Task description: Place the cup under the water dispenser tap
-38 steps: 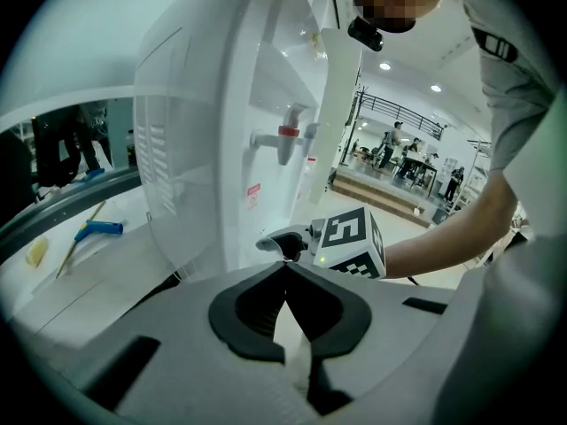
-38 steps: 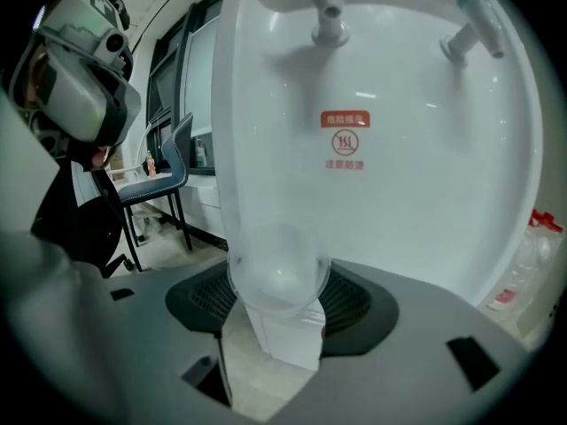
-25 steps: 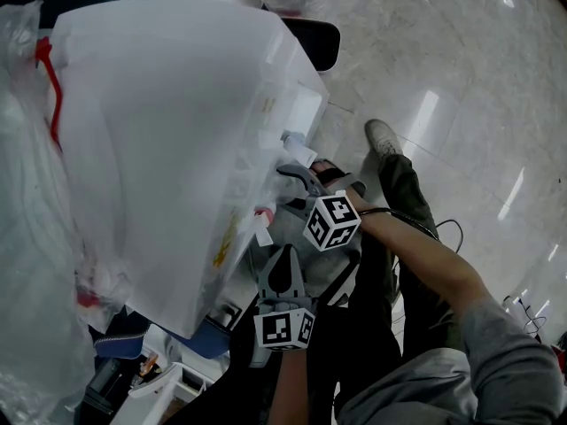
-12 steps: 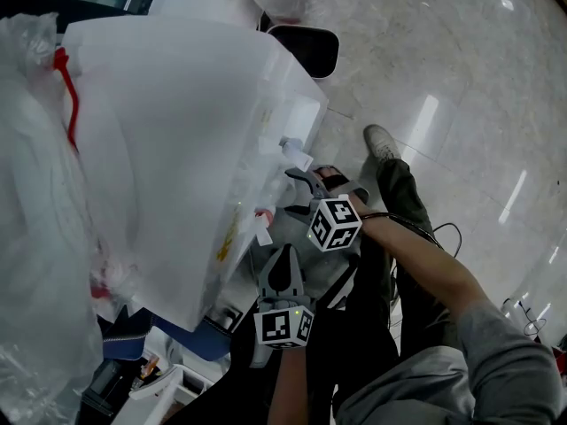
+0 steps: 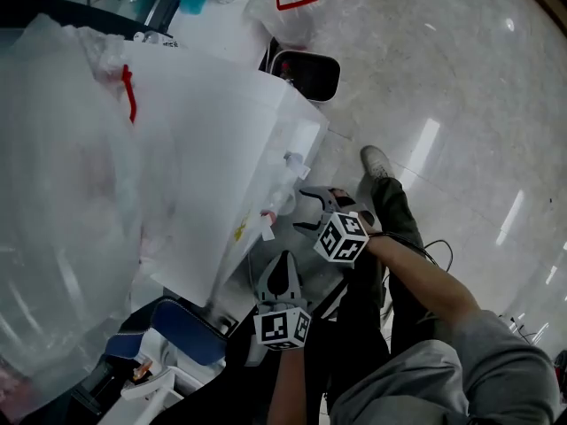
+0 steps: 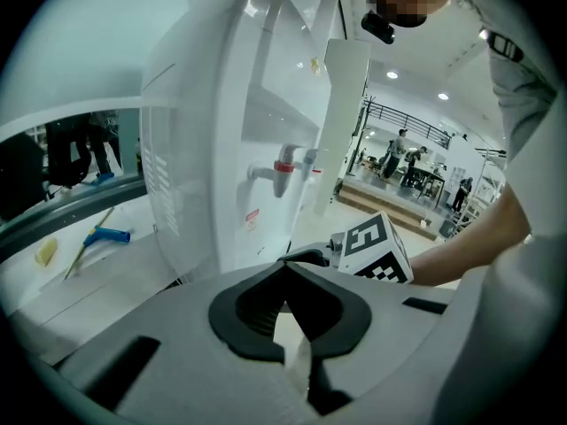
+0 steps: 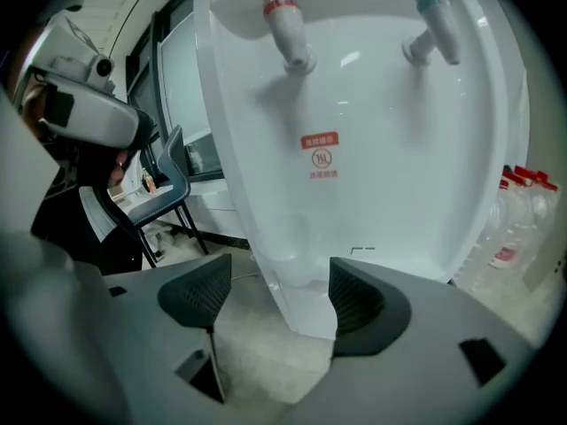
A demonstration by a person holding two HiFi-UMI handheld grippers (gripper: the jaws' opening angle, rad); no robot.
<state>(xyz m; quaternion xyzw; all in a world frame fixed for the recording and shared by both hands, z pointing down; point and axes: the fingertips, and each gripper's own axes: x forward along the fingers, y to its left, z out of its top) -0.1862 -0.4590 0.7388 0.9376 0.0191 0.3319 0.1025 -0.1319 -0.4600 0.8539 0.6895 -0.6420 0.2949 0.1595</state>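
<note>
Resting under the red tap (image 7: 288, 29), the clear cup (image 7: 288, 251) looks flimsy, best held gently mid-wall; right gripper (image 7: 276, 277) just opened, empty; left gripper (image 6: 285, 268) closed.

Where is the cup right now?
In the right gripper view, the clear cup stands low at centre in the water dispenser's recess, below the red-banded tap and left of the blue-banded tap.

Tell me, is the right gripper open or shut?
Open. The right gripper has just been opening; its jaws stand wide apart, and nothing is pressed between them.
</note>
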